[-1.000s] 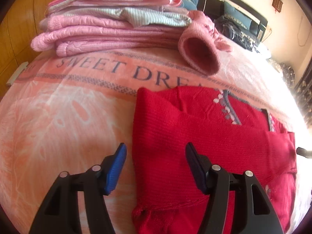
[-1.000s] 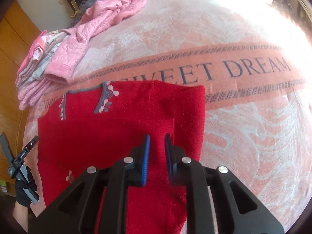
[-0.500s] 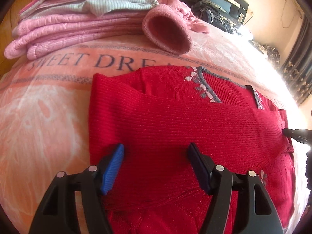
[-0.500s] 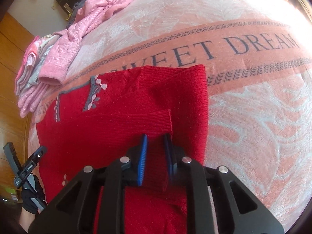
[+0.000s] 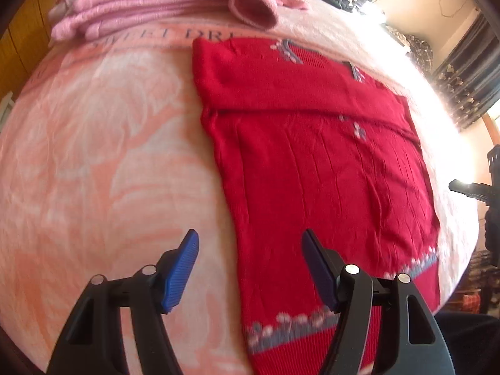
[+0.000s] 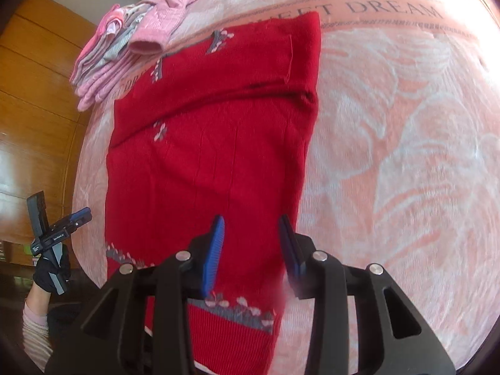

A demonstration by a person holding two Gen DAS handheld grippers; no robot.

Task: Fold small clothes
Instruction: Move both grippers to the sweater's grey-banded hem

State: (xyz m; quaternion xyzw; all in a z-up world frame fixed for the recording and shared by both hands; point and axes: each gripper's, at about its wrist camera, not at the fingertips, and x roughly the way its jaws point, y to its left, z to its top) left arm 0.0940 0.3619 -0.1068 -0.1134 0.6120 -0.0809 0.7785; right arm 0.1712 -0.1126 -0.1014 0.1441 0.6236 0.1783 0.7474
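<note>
A red knit sweater lies flat on the pink bed blanket, both sleeves folded across its chest, a grey flowered band at the hem. My left gripper hangs open over the sweater's near left edge, holding nothing. My right gripper stands open above the sweater's lower right part, close to the hem band, with no cloth between its blue pads. The left gripper, in a gloved hand, shows at the left of the right wrist view.
A stack of folded pink and grey clothes sits at the far left of the bed, with a loose pink sweater sleeve beside it. The blanket carries a "SWEET DREAM" band. Wooden wardrobe at left.
Both grippers have pulled back from the folded sleeves toward the sweater's hem. The right gripper, shut before, has opened and let go of the sleeve.
</note>
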